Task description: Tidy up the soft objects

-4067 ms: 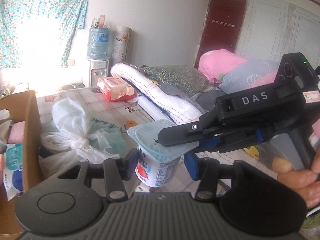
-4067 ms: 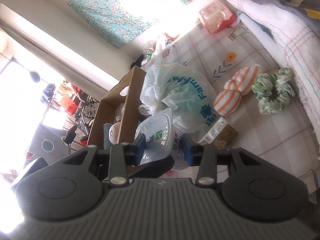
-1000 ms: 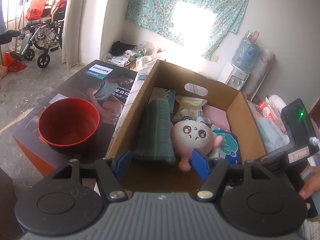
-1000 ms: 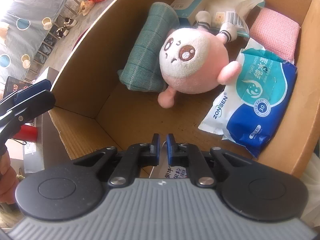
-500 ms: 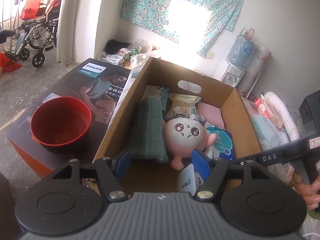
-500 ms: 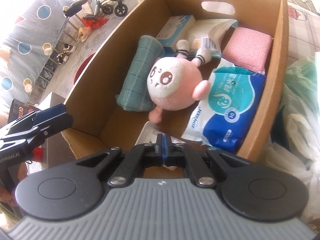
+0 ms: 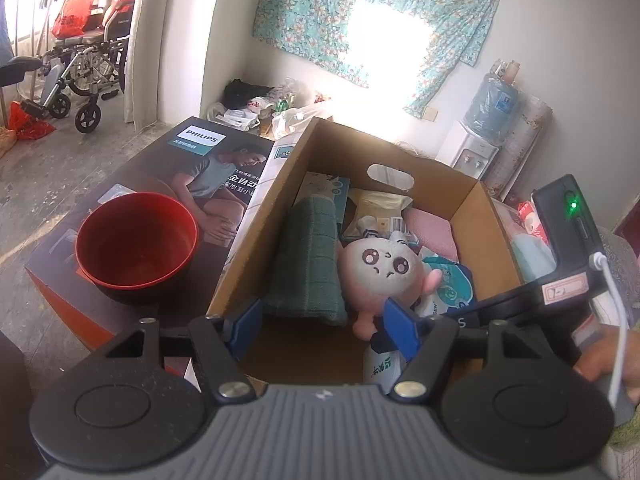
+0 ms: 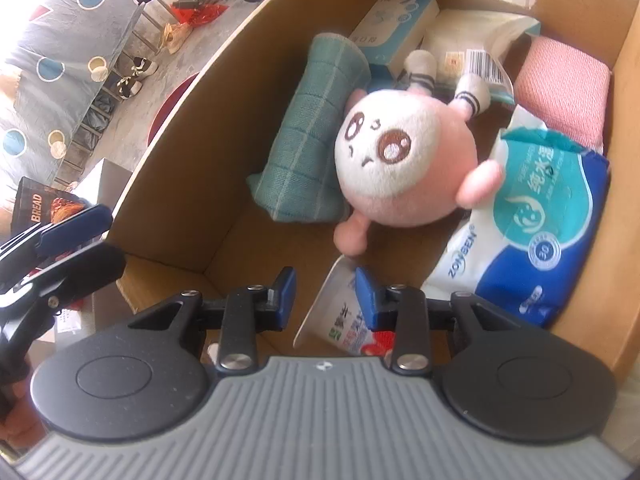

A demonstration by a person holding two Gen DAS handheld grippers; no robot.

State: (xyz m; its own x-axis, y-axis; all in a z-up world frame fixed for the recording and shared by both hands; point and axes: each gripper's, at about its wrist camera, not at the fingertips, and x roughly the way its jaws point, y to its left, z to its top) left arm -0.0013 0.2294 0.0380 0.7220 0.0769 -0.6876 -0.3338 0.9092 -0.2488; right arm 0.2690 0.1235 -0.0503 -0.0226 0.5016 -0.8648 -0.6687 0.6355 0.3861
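A cardboard box (image 7: 256, 240) (image 8: 180, 160) holds a pink plush doll (image 7: 384, 268) (image 8: 404, 168), a rolled green towel (image 7: 308, 264) (image 8: 312, 128), a blue wipes pack (image 8: 532, 224) (image 7: 452, 284), a pink cloth (image 8: 564, 88) and a tissue box (image 8: 392, 24). A white yogurt cup (image 8: 340, 312) (image 7: 380, 364) lies on its side at the box's near end, between my right gripper's (image 8: 325, 290) open jaws. My left gripper (image 7: 320, 328) is open and empty above the box's near edge.
A red bowl (image 7: 136, 240) sits on a Philips carton (image 7: 192, 168) left of the box. A wheelchair (image 7: 80, 60) stands at the far left. A water dispenser (image 7: 480, 132) stands by the back wall.
My right gripper has opened and released the yogurt cup, which now lies in the box's near end. My left gripper stays open above the box.
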